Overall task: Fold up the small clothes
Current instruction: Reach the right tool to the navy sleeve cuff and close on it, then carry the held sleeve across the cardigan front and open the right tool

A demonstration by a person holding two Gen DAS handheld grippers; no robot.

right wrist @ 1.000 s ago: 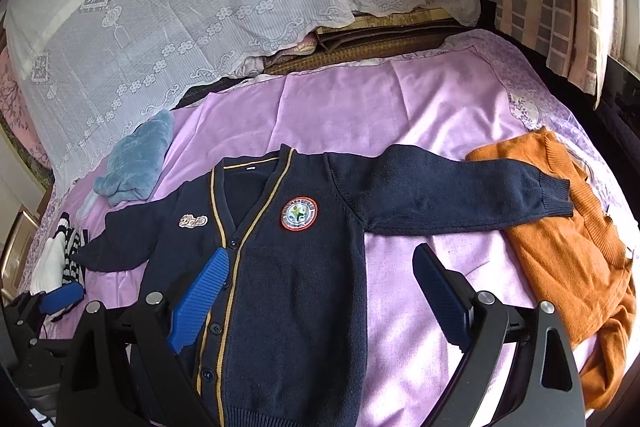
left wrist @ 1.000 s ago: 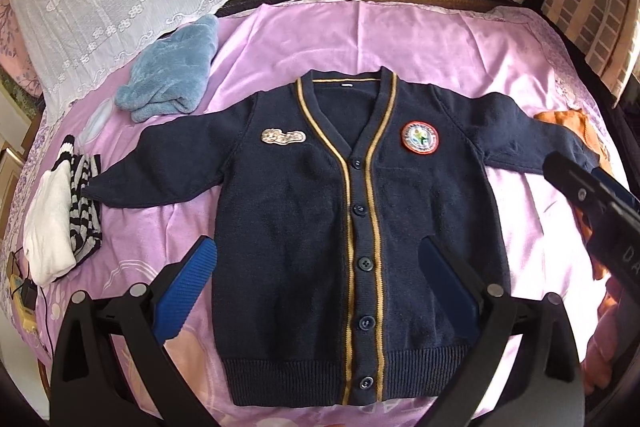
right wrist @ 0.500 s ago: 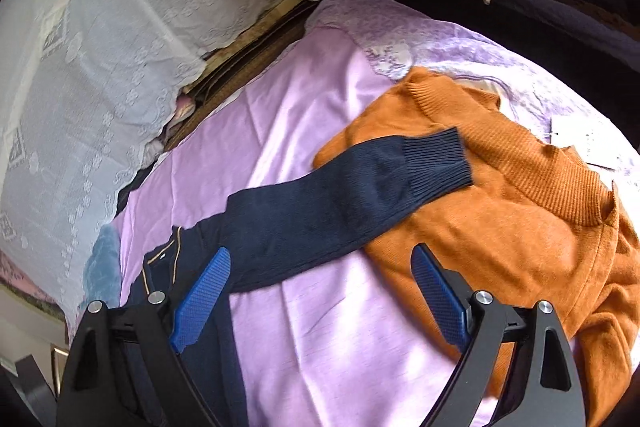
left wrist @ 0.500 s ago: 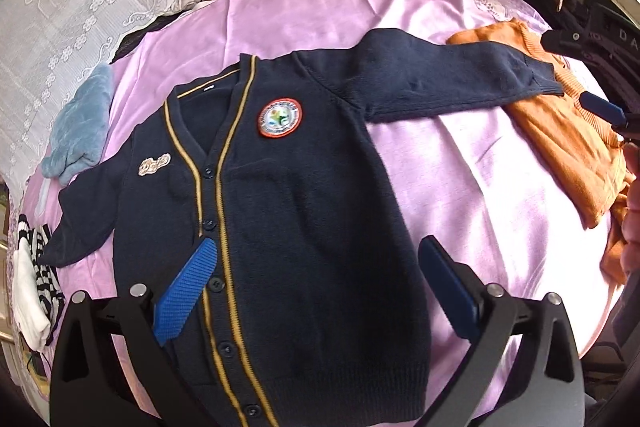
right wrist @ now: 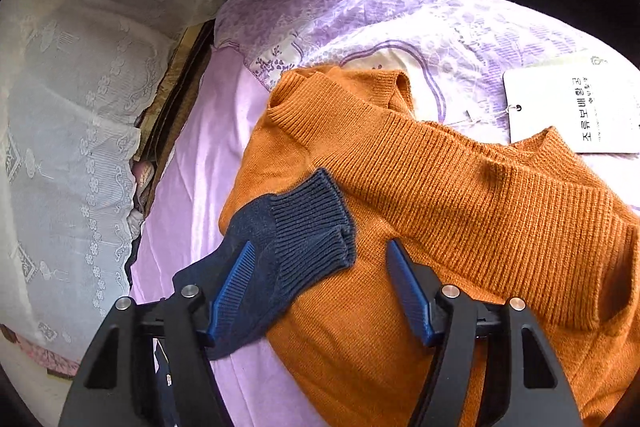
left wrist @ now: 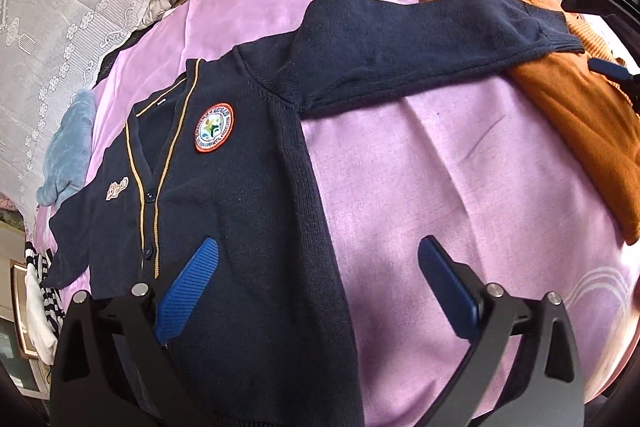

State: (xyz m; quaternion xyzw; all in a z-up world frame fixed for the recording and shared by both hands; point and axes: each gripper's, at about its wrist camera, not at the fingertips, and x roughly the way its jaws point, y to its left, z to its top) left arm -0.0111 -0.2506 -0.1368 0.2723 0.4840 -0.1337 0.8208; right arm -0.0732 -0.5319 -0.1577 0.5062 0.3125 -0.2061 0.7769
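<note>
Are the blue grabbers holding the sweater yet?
Not yet. The right gripper is closing around the navy cuff; the left gripper is open.

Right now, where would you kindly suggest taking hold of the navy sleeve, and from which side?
Probably the ribbed cuff: it lies flat on the orange sweater, free end outward. Come from above at that end; the right claw is already closing around it, pads not yet pressing.

Bare pink sheet [left wrist: 460,155] fills the centre right of the left wrist view, open between the cardigan [left wrist: 240,207] body on the left and the orange sweater [left wrist: 568,107] at the right edge. The sleeve [left wrist: 420,39] bars the top of that gap, its cuff [right wrist: 312,223] lying on the sweater. A paper tag [right wrist: 572,107] lies at the right view's upper right.
</note>
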